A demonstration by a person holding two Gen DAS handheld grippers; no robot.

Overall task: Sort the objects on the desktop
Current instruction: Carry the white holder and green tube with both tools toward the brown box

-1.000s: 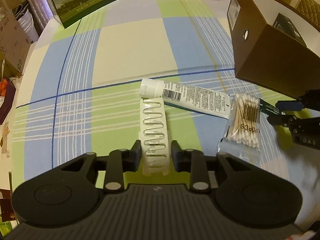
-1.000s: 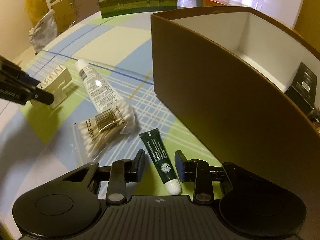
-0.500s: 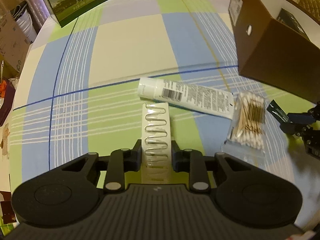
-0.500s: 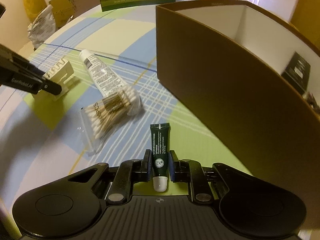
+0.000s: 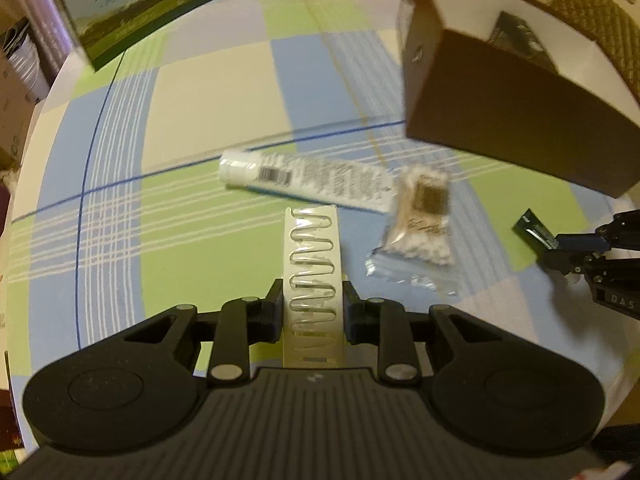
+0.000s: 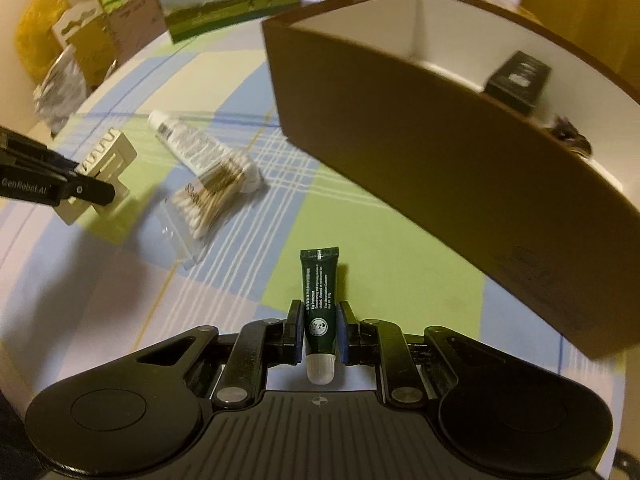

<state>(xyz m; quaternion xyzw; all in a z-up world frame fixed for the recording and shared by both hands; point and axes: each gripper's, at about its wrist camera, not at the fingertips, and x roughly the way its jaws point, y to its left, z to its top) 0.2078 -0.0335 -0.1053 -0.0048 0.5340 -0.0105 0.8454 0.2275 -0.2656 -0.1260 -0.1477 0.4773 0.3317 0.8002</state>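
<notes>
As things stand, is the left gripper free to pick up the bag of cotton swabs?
Probably not yet. The left gripper is shut on the white clip card, so its jaws are occupied. The bag of cotton swabs lies uncovered on the tablecloth beside it, with nothing blocking the path.

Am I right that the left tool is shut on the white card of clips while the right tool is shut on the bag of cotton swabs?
Not quite. The right tool is shut on the dark green tube, as the right wrist view shows; the bag of cotton swabs lies on the tablecloth. The left tool is indeed shut on the white card of clips.
</notes>
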